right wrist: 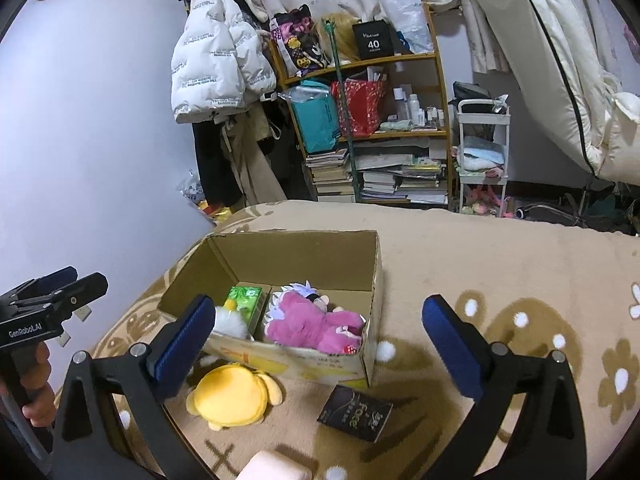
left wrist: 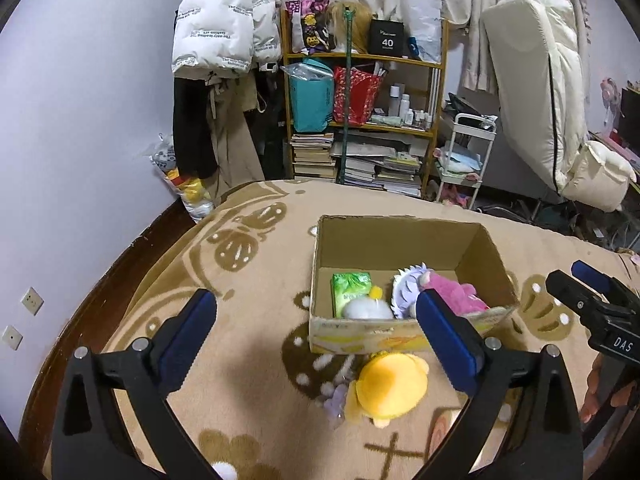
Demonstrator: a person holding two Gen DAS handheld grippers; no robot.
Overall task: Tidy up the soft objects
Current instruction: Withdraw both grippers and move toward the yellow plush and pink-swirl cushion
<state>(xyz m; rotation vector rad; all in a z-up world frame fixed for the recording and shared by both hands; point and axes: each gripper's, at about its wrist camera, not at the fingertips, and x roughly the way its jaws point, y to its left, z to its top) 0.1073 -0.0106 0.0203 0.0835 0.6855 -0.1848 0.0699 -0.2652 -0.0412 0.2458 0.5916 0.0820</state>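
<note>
An open cardboard box sits on a beige patterned blanket. Inside lie a pink plush, a green tissue pack, a white fluffy toy and a white spiky-haired doll. A yellow plush lies just in front of the box. My left gripper hangs open over the box's near wall, holding nothing. My right gripper is open wide above the box, also holding nothing.
A small dark carton lies before the box's right corner, a pale pink soft block at the bottom edge, a little lilac toy beside the yellow plush. A cluttered shelf, hanging coats and a white trolley stand beyond the bed.
</note>
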